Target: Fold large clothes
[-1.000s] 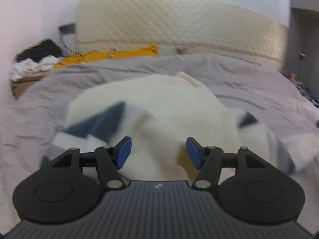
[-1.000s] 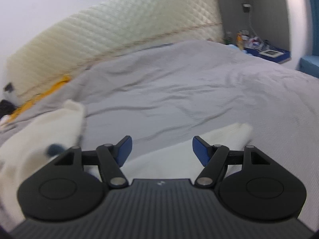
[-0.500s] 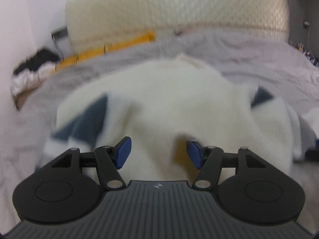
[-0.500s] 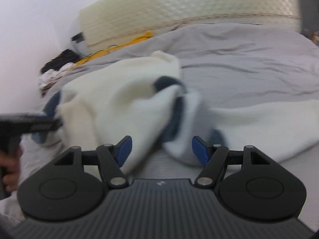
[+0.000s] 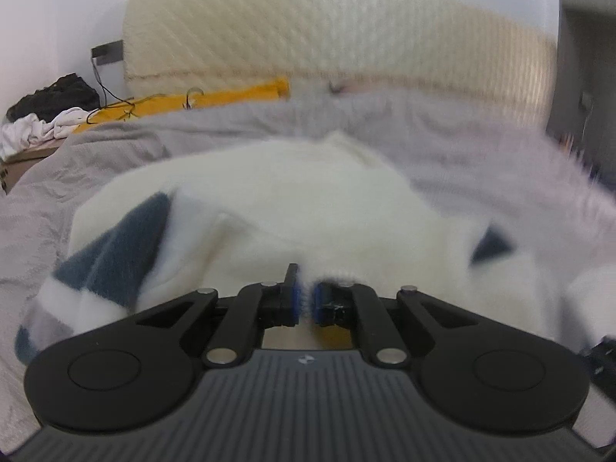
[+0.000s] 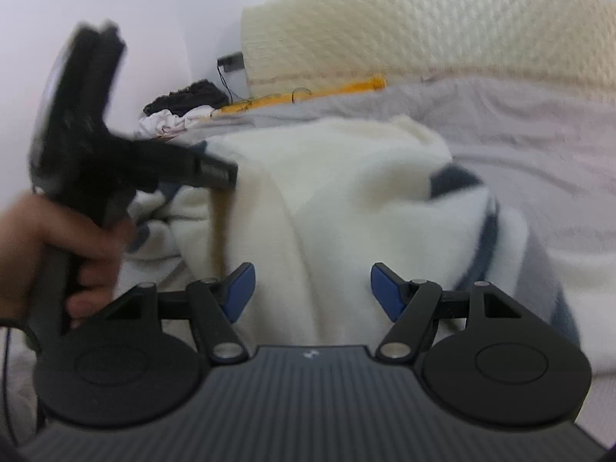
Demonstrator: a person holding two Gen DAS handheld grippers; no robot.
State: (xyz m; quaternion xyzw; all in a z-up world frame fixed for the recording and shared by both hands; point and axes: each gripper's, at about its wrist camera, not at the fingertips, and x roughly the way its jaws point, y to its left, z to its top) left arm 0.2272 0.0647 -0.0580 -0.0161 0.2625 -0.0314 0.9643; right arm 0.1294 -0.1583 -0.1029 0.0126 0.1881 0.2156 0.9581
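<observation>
A large cream fleece garment (image 5: 288, 200) with dark blue patches lies bunched on the grey bed cover (image 5: 442, 134). My left gripper (image 5: 306, 300) is shut on a fold of its near edge, with white fabric pinched between the blue pads. In the right wrist view the same garment (image 6: 346, 192) fills the middle. The left gripper (image 6: 231, 171) reaches into it from the left, held by a hand (image 6: 46, 238). My right gripper (image 6: 312, 288) is open just above the near part of the garment, and nothing is pressed between its fingers.
A cream quilted headboard (image 5: 308, 38) stands at the far end of the bed. A yellow cloth (image 5: 215, 96) with a hanger and a cable lies along the far left edge. Dark and white clothes (image 5: 42, 115) are piled at the left.
The left jaws closed on the garment's near fold after moving in closer. The right gripper swung left, so the garment and the left hand now fill its view; it stays open.
</observation>
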